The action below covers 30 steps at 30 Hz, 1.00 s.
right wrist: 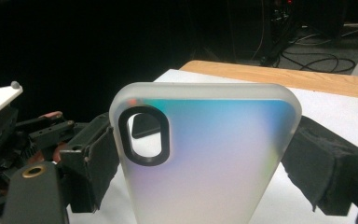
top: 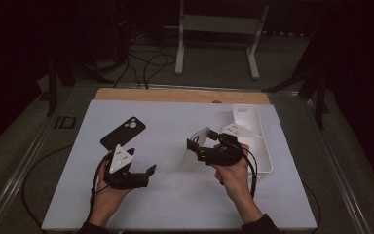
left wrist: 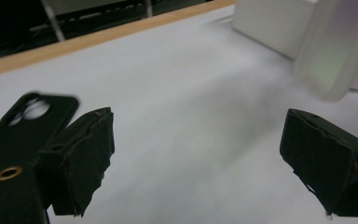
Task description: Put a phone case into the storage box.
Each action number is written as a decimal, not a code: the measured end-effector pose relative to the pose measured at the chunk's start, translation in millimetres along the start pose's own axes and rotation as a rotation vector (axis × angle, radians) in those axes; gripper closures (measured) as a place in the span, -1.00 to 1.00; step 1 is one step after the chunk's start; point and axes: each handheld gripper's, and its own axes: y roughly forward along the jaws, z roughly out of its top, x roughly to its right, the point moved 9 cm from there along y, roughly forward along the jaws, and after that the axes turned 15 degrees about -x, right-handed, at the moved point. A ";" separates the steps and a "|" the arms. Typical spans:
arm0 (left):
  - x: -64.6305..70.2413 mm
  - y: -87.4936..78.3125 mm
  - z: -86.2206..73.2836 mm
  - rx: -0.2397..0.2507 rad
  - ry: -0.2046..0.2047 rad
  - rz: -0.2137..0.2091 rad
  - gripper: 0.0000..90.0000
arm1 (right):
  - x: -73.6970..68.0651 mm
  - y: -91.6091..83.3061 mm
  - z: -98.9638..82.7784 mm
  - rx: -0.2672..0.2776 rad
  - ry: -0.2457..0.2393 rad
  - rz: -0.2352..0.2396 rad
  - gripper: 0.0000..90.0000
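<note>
Right gripper view gives us the frosted translucent phone case [right wrist: 205,158] with its black-ringed camera opening, upright and clamped between the pads of our right hand-held gripper [right wrist: 200,177]. From the high view, our left hand-held gripper [top: 143,176] hangs with jaws apart and nothing in them, just beside the black phone case [top: 123,132] lying flat on the white tabletop [top: 175,195].

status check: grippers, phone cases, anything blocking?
Right gripper shut on frosted case, held upright. Left gripper open, nothing between fingers. Black case flat on table. Nothing in the way.
</note>
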 end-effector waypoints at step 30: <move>-44.0 -7.0 -54.7 0.015 -0.065 0.083 -1.00 | 8.8 -4.4 10.0 0.003 -0.022 -0.038 -0.62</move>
